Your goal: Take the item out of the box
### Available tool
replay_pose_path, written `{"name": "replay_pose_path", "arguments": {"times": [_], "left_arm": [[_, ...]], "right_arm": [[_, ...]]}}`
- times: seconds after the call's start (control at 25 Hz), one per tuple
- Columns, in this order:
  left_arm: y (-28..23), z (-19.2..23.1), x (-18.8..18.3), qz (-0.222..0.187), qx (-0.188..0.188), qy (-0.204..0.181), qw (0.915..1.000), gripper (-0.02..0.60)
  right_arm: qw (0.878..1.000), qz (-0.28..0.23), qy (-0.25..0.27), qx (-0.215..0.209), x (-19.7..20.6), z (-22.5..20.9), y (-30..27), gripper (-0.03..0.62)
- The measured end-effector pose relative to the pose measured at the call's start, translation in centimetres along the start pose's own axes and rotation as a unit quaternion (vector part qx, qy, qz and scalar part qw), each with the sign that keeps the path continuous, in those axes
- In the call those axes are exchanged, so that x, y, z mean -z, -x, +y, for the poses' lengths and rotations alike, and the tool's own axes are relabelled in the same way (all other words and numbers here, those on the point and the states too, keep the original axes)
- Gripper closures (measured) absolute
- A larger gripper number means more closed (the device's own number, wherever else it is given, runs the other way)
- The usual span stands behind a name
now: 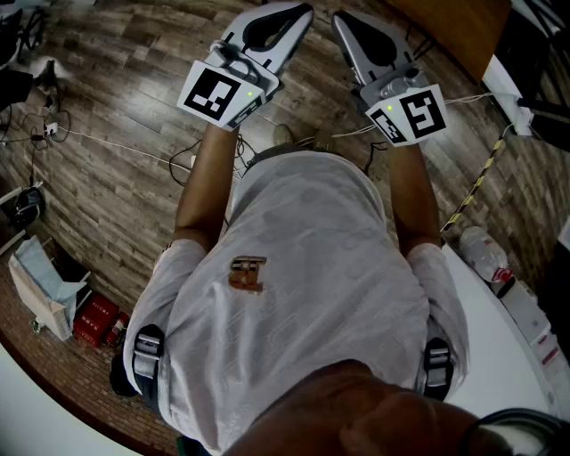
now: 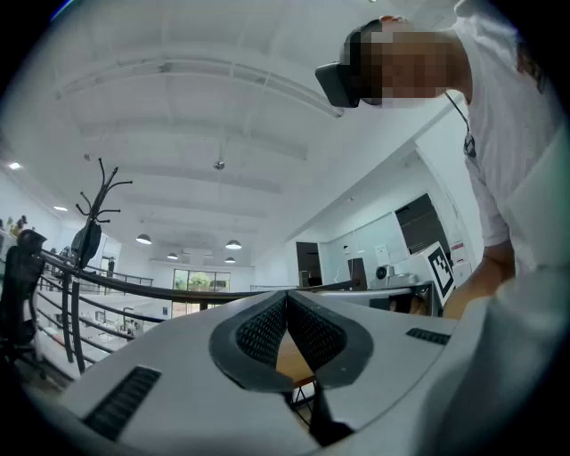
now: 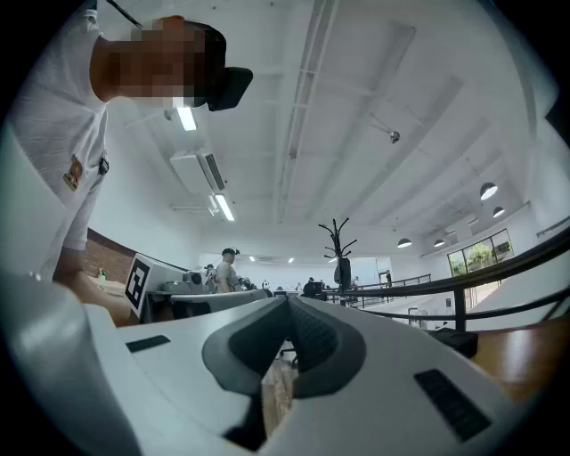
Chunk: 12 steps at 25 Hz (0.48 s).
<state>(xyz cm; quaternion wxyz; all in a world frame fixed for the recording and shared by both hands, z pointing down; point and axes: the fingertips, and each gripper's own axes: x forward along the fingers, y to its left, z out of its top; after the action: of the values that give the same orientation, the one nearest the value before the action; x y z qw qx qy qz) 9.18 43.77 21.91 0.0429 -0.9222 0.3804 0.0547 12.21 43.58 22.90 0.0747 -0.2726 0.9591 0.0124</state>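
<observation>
With jaws shut and empty, the left gripper [image 1: 299, 12] and right gripper [image 1: 344, 20] should first find the unseen box, then open.

Wooden plank floor [image 1: 107, 134], cloth shirt [image 1: 312, 267], smooth matt plastic left tool [image 2: 287, 296] with textured pads [image 2: 264, 333].

— Any writing you can read from here?
— None. The marker cubes [image 1: 218, 93] [image 1: 419, 113] show only black-and-white squares, the shirt emblem [image 1: 247, 273] blurs, and the print on the red boxes [image 1: 93, 319] is too small.
</observation>
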Motion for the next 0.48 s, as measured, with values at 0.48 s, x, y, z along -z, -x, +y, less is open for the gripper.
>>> {"name": "replay_pose_path", "arguments": {"times": [0.48], "left_arm": [[1.5,0.7,-0.1,-0.006,-0.009,0.001,0.9999,0.561]], "right_arm": [[1.0,-0.002,-0.002,-0.005,0.0,0.9,-0.7,0.562]]}}
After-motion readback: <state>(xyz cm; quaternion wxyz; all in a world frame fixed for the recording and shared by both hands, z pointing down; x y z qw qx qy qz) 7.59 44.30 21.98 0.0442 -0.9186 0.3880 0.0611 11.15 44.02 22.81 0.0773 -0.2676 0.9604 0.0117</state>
